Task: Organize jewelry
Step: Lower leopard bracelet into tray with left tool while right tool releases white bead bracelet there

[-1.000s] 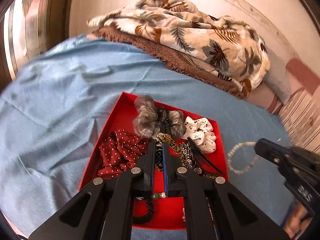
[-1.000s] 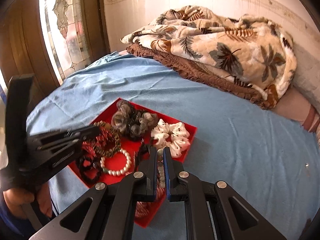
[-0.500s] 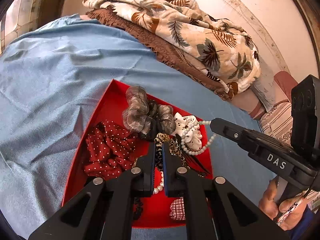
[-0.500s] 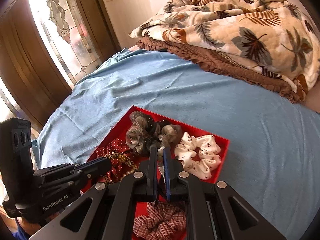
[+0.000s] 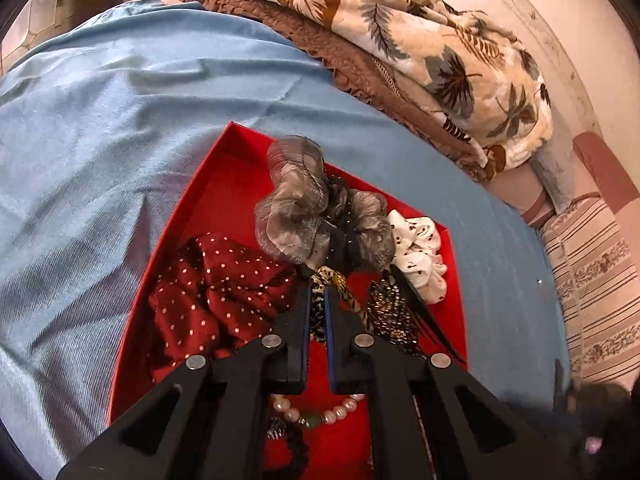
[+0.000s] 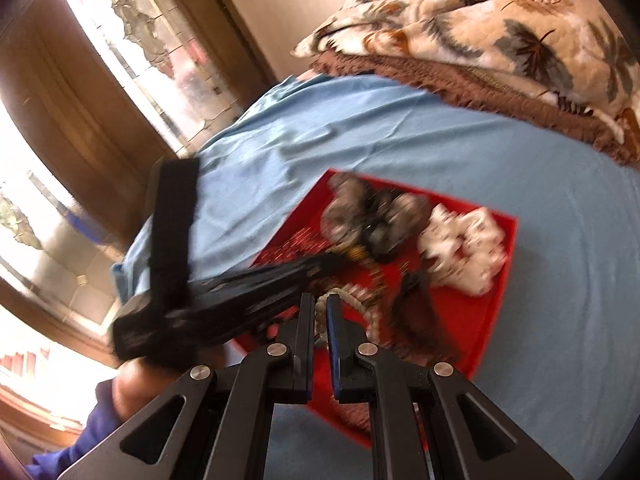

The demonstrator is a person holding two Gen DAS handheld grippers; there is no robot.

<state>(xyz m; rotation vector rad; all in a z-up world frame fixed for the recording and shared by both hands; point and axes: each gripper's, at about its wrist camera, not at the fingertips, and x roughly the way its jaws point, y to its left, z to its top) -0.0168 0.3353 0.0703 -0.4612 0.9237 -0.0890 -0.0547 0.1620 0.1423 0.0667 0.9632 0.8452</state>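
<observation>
Now the scene is changing fast, so read it carefully. Half a second ago your right gripper [image 6: 319, 304] was reaching across the left camera's view, dangling a bead strand [image 6: 352, 298] over the white scrunchie [image 5: 418, 252]. That gripper is now dropping out of the left view, leaving only a dark blur at 4 o'clock. The strand is now showing in the right camera just past your right fingertips, at about 1 o'clock from them and over the red tray [image 5: 224, 184].

The right view is smearing with motion. The right fingers are standing a narrow slit apart with beads showing through the gap, and I cannot tell whether they are pinching the strand or have let it go.

Your left gripper [image 5: 318, 294] is hovering low over the middle of the tray. Its fingers are drawn nearly together, with nothing visibly clamped. The leopard scrunchie [image 5: 348, 294] is lying just beyond the tips, and the gray scrunchie [image 5: 298, 208] is sitting at 12 o'clock from them. A pearl bracelet [image 5: 340, 410] with a green bead is resting on the tray floor at 6 o'clock, under the fingers.

For the task, this is looking like the strand's delivery from the blue sheet [image 5: 100, 140] into the tray. You are likely finishing a placement, so confirm the strand is lying fully inside the rim before pulling away.
</observation>
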